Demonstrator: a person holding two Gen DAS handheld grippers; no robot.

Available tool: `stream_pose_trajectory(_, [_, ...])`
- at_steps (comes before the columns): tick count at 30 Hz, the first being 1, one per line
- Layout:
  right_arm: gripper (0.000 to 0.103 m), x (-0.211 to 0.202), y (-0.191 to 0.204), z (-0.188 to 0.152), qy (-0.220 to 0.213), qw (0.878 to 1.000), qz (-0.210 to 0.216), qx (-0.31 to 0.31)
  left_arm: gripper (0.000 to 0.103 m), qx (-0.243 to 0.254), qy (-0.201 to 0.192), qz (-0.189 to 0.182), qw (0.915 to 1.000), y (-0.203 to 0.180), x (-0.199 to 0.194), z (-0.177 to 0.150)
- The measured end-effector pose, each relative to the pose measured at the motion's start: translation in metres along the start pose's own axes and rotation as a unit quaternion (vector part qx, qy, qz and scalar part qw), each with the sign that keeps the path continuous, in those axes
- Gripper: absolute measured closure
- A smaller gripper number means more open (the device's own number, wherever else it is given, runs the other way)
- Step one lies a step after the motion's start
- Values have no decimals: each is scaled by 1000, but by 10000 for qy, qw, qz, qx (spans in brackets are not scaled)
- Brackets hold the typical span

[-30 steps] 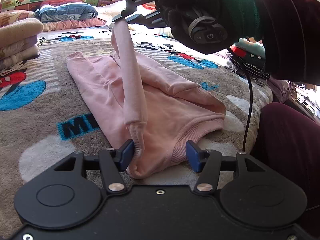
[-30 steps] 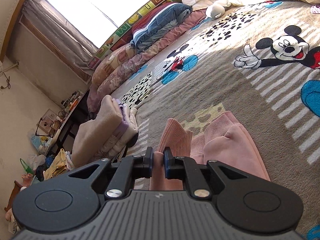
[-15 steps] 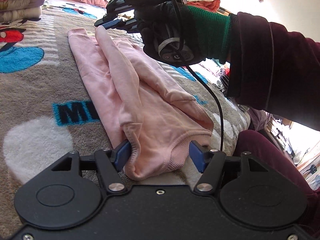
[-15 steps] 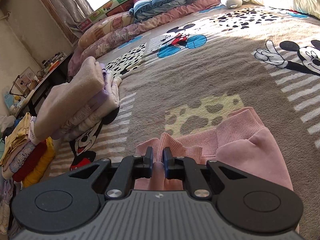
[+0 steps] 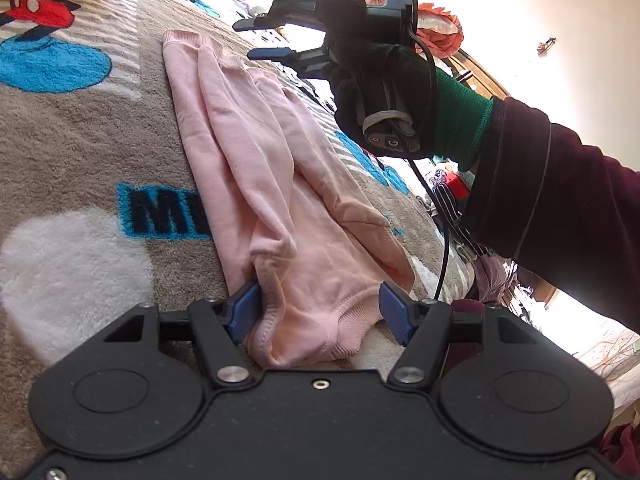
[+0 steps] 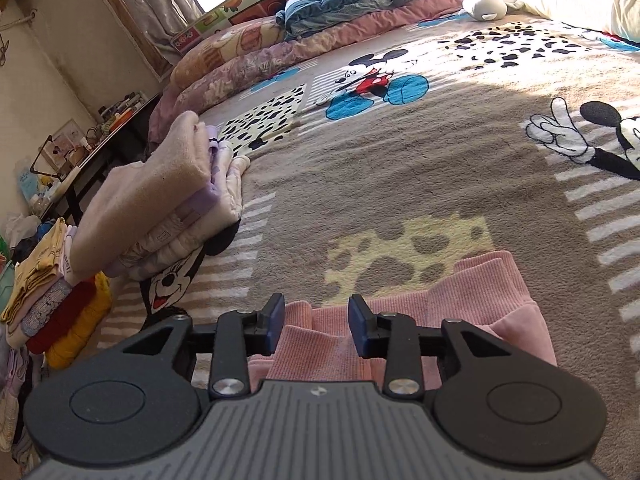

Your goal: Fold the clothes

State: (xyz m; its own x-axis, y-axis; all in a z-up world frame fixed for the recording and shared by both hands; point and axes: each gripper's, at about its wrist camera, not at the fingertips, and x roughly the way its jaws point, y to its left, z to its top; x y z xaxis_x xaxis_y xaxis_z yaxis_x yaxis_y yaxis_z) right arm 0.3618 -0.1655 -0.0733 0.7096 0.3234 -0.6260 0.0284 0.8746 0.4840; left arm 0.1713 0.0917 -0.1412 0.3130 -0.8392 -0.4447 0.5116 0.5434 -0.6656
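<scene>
Pink fleece, a small sweatshirt point(image 5: 256, 168), lay lengthwise on the cartoon-printed plush blanket point(image 5: 72, 152) covering the bed, with one sleeve point(image 5: 240, 136) laid down along its body. We judged that the sleeve fold was just being completed, which explained both tools. Our right gripper point(image 6: 316, 322) had its jaws just opening, and in the left wrist view they stood parted and empty above the far ribbed end, so the sleeve had been released to rest there. Our left gripper point(image 5: 320, 312) stood open too, its jaws bracketing the near ribbed edge point(image 5: 320, 340); the left pad point(image 5: 244, 308) touched the cloth while the other stood clear, so we took it as steadying rather than grasping. The garment looked soft and slightly rumpled, narrowed to a long strip, with a ridge where the sleeve overlapped and a loose flap on the far side. From the right wrist view its ribbed cuffs point(image 6: 472, 284) bunched just under the fingers. A stack of folded clothes point(image 6: 160, 208) sat well apart at the blanket's edge.
</scene>
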Motion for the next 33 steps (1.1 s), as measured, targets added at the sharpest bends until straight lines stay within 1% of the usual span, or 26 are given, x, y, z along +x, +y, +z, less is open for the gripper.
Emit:
stream_pose_trajectory(1, [60,0,-6,-1,28,10000,35,65,39,-3,-5,0,10000,1,0,0])
stream_pose_trajectory(2, [54,0,-12,-4,71,9998,101,146,39,-6,-11,0,10000,1,1,-1])
stream_pose_trajectory(3, [53,1,-17,-6,124,9996,168,213,39,-8,-14,0,10000,2,1,-1])
stream_pose_trajectory(5, [53,3,-20,-11,247,9992,261,168,39,-8,-9,1,10000,2,1,0])
stream_pose_trajectory(10, [54,2,-15,-24,440,9979,433,-209,39,-41,-3,-29,10000,6,-4,3])
stream_pose_trajectory(14, [66,-3,-17,-34,399,9966,542,-473,39,-107,-13,-63,9999,8,-6,4])
stream_pose_trajectory(15, [74,-3,-20,-36,413,9964,568,-475,38,-121,-14,-71,9999,9,-6,4])
stream_pose_trajectory(17, [84,-5,-23,-38,334,9964,616,-485,36,-128,-12,-94,9999,8,-6,5])
stream_pose_trajectory(18, [86,-7,-24,-38,273,9966,629,-461,35,-127,-12,-113,9999,8,-6,6])
stream_pose_trajectory(20, [88,-10,-27,-37,107,9971,709,-271,33,-106,-2,-130,9999,8,-4,7])
stream_pose_trajectory(22, [89,-14,-25,-35,-13,9966,769,-287,32,-81,18,-128,9999,8,-3,8])
stream_pose_trajectory(26, [89,-12,-14,-27,10,9957,746,-553,32,-122,58,-149,9998,6,-4,8])
stream_pose_trajectory(28, [89,-9,-11,-24,21,9954,722,-624,29,-122,88,-178,9997,5,-6,7])
stream_pose_trajectory(33, [89,0,-3,-22,59,9942,737,-776,28,-104,134,-152,9997,3,-5,10])
